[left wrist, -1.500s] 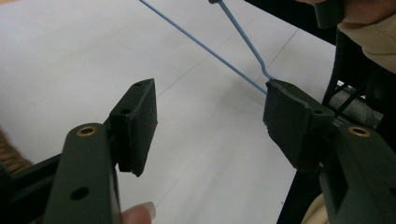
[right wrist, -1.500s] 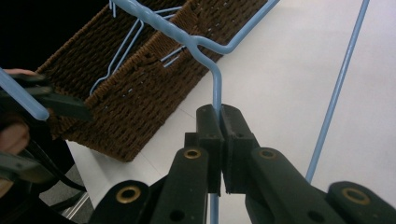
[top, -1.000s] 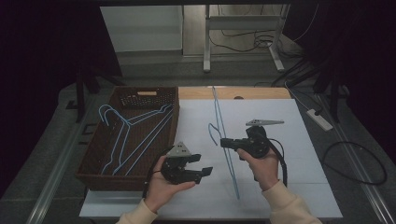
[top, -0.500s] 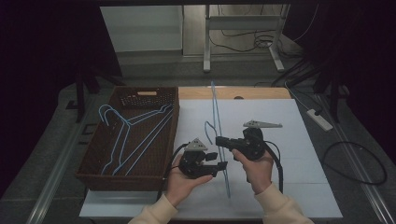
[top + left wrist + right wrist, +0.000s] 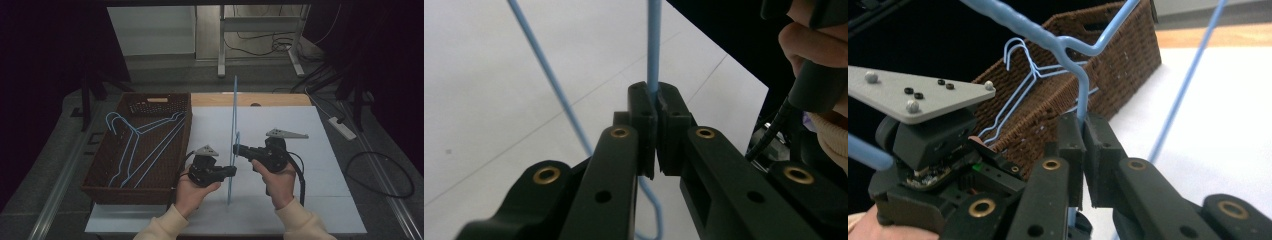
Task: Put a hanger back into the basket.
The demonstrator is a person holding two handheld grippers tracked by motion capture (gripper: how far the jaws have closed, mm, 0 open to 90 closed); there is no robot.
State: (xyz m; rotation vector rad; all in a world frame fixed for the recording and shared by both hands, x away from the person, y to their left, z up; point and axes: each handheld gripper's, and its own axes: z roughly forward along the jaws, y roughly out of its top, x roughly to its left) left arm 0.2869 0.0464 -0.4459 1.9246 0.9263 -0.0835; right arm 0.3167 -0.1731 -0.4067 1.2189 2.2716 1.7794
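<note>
Blue hanger (image 5: pixel 233 145) upright over table; L gripper (image 5: pixel 657 107) & R gripper (image 5: pixel 1083 127) fingers both clamped on wire, seemingly.

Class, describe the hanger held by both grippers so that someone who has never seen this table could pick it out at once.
Start at the white table, to the right of the brown wicker basket. Between the left gripper and the right gripper stands a light blue wire hanger. Unlike the hangers in the basket, which lie flat, it is held up edge-on, clamped by both.

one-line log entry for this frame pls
left gripper: shut on blue hanger | right gripper: shut on blue hanger | wicker basket: two hangers inside
</note>
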